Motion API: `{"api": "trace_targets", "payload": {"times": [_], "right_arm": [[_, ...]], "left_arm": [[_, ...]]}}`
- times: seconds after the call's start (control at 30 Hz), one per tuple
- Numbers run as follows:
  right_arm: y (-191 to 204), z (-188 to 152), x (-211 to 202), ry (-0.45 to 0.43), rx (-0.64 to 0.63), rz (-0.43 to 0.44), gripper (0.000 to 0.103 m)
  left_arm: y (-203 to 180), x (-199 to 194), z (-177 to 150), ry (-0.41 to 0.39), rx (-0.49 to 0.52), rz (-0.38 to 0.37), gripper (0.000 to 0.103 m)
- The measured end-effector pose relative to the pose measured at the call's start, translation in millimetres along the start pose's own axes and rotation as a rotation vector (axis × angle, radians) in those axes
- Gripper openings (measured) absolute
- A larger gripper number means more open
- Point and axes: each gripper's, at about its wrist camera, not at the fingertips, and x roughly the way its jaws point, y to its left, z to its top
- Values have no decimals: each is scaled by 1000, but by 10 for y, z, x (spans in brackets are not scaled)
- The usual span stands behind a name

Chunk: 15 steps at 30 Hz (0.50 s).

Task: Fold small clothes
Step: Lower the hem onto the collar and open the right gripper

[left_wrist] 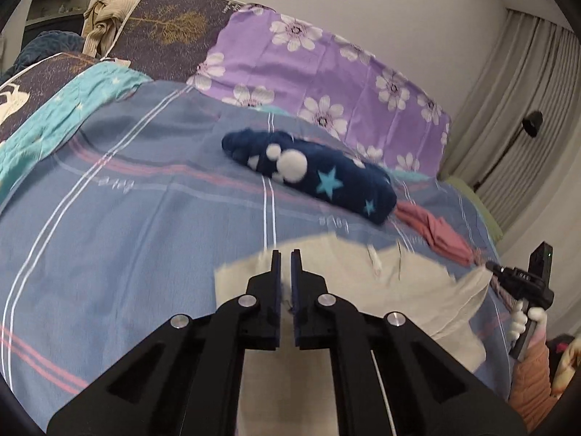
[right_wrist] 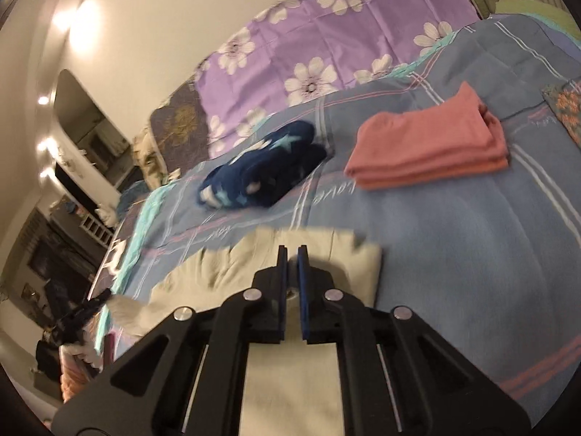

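A cream-white garment [left_wrist: 417,290] lies spread on the blue striped bedsheet [left_wrist: 127,218]; it also shows in the right wrist view [right_wrist: 232,269]. My left gripper [left_wrist: 285,254] is shut on its near left edge. My right gripper [right_wrist: 292,250] is shut on its other near edge, and it shows from outside in the left wrist view [left_wrist: 490,265]. My left gripper shows small at the left of the right wrist view [right_wrist: 105,296]. A folded pink garment [right_wrist: 432,138] lies beyond. A navy fleece piece with stars [left_wrist: 312,174] lies crumpled further back.
A purple flowered pillow [left_wrist: 326,69] lines the far side by the wall. Dark patterned cushions [left_wrist: 167,32] and a teal cloth [left_wrist: 65,109] lie at the back left. Curtains [left_wrist: 537,109] hang at the right. A patterned cloth [right_wrist: 566,105] lies at the right edge.
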Motion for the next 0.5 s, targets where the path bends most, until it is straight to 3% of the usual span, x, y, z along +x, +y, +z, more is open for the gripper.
{"api": "trace_targets", "payload": {"times": [0.07, 0.2, 0.27, 0.3, 0.33, 0.4, 0.47, 0.5], "right_arm": [[-89, 154, 289, 20, 38, -109, 6], [-267, 192, 576, 59, 91, -135, 10], [-285, 144, 551, 52, 58, -102, 19], [-304, 118, 531, 52, 36, -97, 22], [-304, 98, 522, 51, 20, -102, 27], [-257, 40, 486, 59, -42, -82, 28], [-132, -46, 444, 75, -151, -56, 35], [-49, -95, 434, 85, -229, -57, 37]], "left_arm": [[94, 283, 159, -4, -7, 68, 2], [379, 637, 187, 36, -100, 130, 4], [456, 612, 129, 30, -111, 111, 17], [484, 591, 98, 27, -107, 106, 30], [502, 568, 62, 27, -95, 109, 37], [505, 562, 13, 41, -63, 102, 42], [470, 589, -24, 76, -21, 77, 46], [461, 609, -37, 88, -3, 70, 53]]}}
